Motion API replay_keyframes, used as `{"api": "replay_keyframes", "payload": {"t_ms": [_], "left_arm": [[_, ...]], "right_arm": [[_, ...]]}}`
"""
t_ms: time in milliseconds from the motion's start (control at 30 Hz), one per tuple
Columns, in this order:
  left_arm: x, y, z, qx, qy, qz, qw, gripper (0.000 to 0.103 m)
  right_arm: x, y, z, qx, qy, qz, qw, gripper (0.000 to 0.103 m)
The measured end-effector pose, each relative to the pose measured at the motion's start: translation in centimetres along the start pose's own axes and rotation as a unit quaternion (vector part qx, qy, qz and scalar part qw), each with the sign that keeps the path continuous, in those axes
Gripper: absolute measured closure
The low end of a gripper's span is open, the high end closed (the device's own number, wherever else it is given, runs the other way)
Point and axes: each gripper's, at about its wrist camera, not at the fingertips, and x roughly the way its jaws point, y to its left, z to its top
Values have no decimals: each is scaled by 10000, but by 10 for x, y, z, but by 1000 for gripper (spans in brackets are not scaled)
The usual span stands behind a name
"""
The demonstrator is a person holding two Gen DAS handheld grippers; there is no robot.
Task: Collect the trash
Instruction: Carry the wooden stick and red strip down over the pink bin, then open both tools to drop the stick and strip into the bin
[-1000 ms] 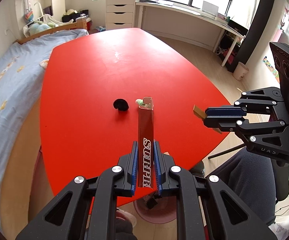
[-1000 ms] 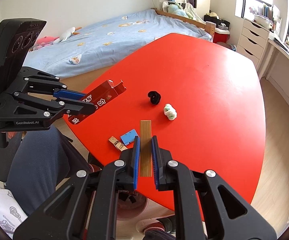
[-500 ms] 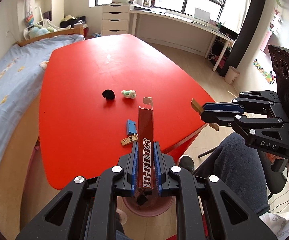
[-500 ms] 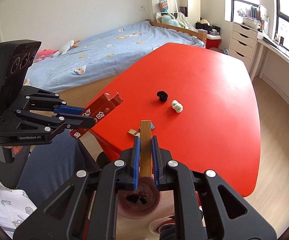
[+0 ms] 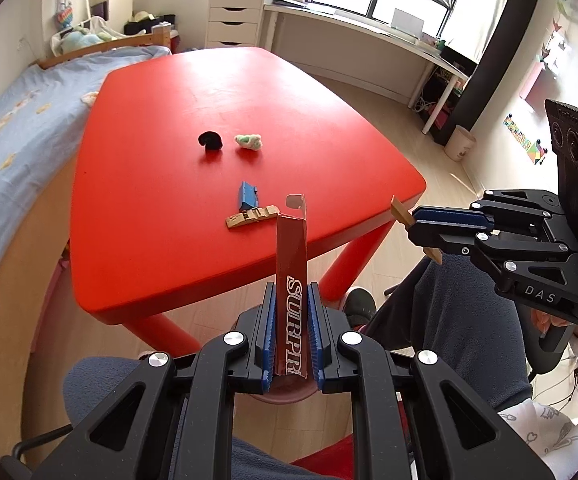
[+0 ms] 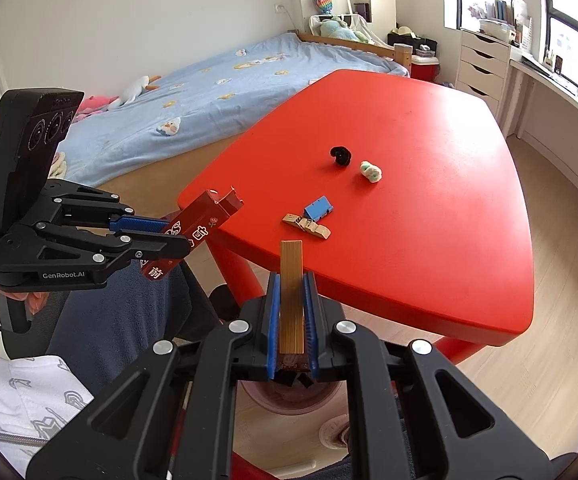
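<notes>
The left claw [image 5: 292,332] is clamped on a flattened red carton [image 5: 291,264] printed with white lettering, its torn flap pointing away from the person. The right claw [image 6: 291,312] is clamped on a flat golden-brown wrapper strip [image 6: 291,296]. Each piece is gripped by its near end, so most of its length sticks out past the fingertips; that hold probably lets it drop freely once the pads part.

Both claws hang off the near edge of the red bench [image 5: 217,92], above the person's lap and angled downward. Directly below them, on the floor, stands a small pink bin [image 6: 289,398]. In the right wrist view a few dark scraps lie in its bottom; what they are is too small to tell. In the left wrist view only a sliver of its rim shows under the carton. This looks like the carry-to-bin step, with release the likely next call.

Trash left on the bench: a black curled scrap [image 5: 210,141], a pale green-and-white wad [image 5: 249,142] just beside it, and nearer the edge a blue packet [image 5: 247,194] touching a tan crumpled wrapper [image 5: 252,216].
</notes>
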Motion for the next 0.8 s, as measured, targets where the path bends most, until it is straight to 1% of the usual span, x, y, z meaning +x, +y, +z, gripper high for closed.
{"api": "replay_keyframes", "payload": {"t_ms": [200,533,567,600,633,667,700,733,767,800], "left_arm": [[2,-3,-9,12,92,-84,9999,88],[3,-6,-10,51,104,-151,9998,88],[3,-6,-10,54,98,-144,9998,87],[3,-6,-10,54,91,-135,9999,85],[5,-4,-9,47,108,-114,9999,83],[6,-3,-9,28,113,-65,9999,67],[6,-1,-9,-7,88,-25,10000,43],[5,1,-9,-53,39,-29,10000,33],[3,2,-9,-102,-16,-41,9999,14],[1,4,-8,-139,-94,-5,9999,10]], "right_arm": [[1,3,-11,77,85,56,9999,92],[3,3,-9,130,66,188,9997,92],[3,3,-8,128,57,204,9997,91],[3,3,-8,126,69,202,9997,86],[4,3,-8,126,82,167,9997,77],[4,2,-9,129,72,129,9998,53],[4,2,-9,143,47,103,9998,35],[3,1,-10,156,13,93,9998,30],[3,1,-10,157,1,78,9998,22],[3,0,-10,152,8,35,9999,11]]}}
